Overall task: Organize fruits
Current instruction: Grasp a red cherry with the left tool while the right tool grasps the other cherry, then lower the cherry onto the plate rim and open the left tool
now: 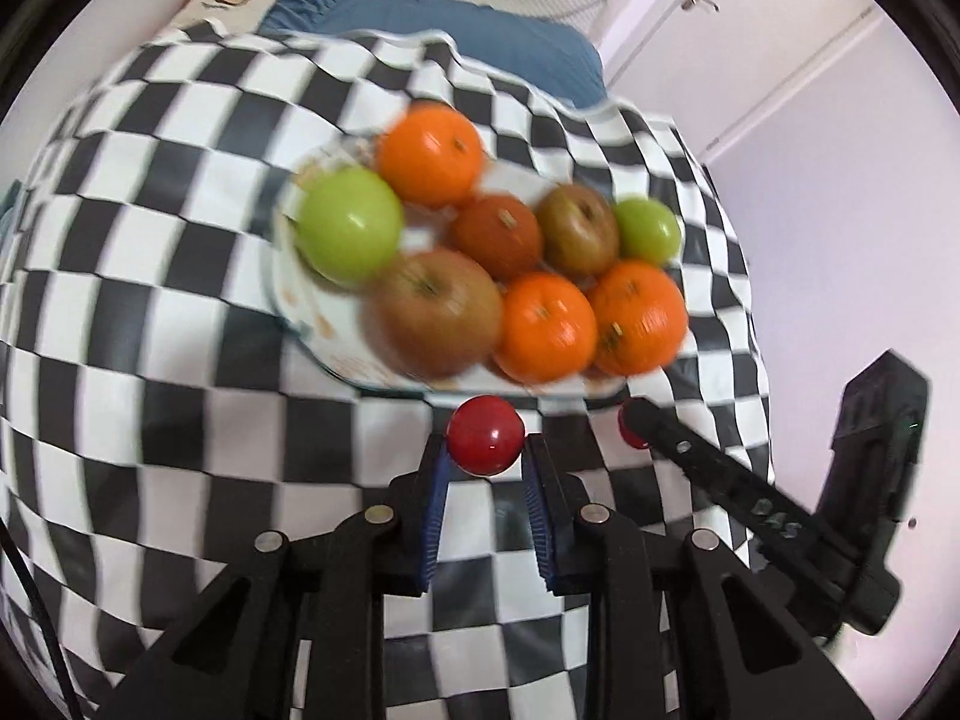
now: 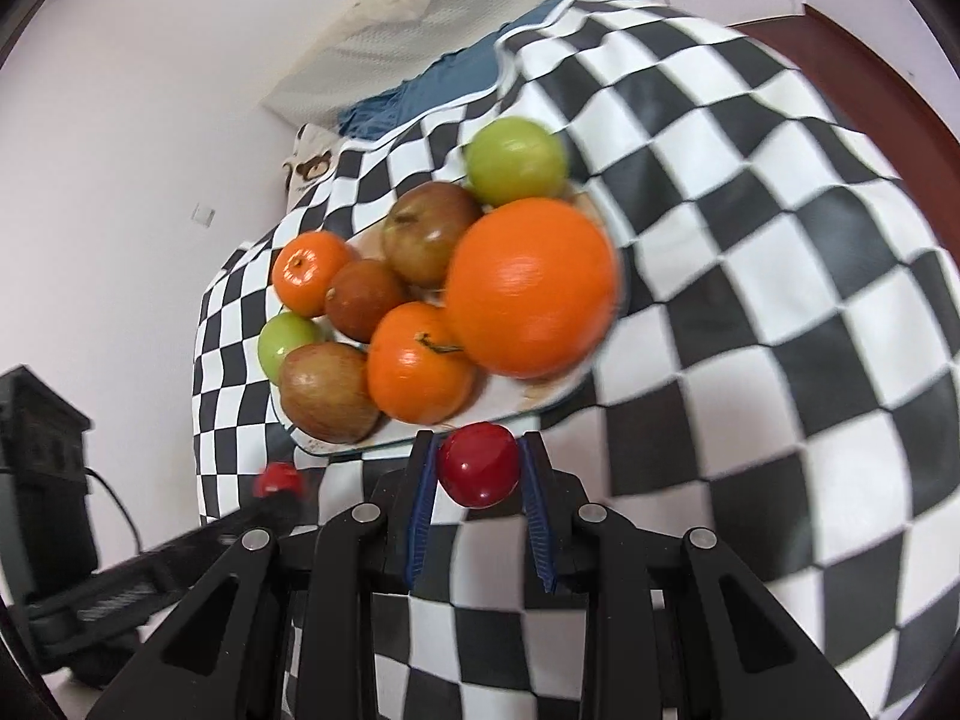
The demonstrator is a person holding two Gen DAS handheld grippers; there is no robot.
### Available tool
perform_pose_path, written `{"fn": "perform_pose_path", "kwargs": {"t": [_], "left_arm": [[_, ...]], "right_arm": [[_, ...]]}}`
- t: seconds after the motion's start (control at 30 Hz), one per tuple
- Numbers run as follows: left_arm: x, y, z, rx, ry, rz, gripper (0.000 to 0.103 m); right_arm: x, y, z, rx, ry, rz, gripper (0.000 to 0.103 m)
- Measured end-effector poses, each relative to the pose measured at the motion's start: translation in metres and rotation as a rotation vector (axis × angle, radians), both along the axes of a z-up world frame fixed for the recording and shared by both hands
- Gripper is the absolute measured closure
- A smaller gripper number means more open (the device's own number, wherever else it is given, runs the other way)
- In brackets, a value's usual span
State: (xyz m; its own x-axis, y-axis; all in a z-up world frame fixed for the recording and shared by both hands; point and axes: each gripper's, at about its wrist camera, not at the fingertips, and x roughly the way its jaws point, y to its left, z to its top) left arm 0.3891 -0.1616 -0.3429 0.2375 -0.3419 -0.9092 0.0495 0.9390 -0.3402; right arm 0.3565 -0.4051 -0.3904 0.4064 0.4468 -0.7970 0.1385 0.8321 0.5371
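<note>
I hold one small red fruit (image 1: 486, 435) in my left gripper (image 1: 486, 456), and another small red fruit (image 2: 478, 465) in my right gripper (image 2: 477, 468), both just at the 6 o'clock rim of the plate (image 1: 288, 294). The plate already carries oranges, green apples and brownish apples, a little blurred. I judge only these two remain to be placed.

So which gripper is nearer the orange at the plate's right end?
Right. The right gripper, holding a red fruit, sits just in front of that orange; the left gripper is further left, facing the brown apple.
</note>
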Motion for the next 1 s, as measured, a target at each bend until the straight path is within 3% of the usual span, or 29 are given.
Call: {"fn": "perform_pose_path", "kwargs": {"t": [0.3,0.7,0.87,1.0], "left_arm": [[0.031,0.031,0.001,0.058,-0.019,0.034,0.081],[0.057,0.034,-0.034,0.053,0.052,0.017,0.081],[0.054,0.035,-0.043,0.056,0.072,0.023,0.08],[0.056,0.035,-0.056,0.073,0.147,0.037,0.075]], "right_arm": [[0.033,0.038,-0.014,-0.111,0.019,0.082,0.073],[0.036,0.051,-0.009,-0.239,-0.009,0.14,0.073],[0.036,0.046,-0.011,-0.233,-0.029,0.146,0.073],[0.031,0.043,-0.012,-0.218,-0.05,0.13,0.071]]}}
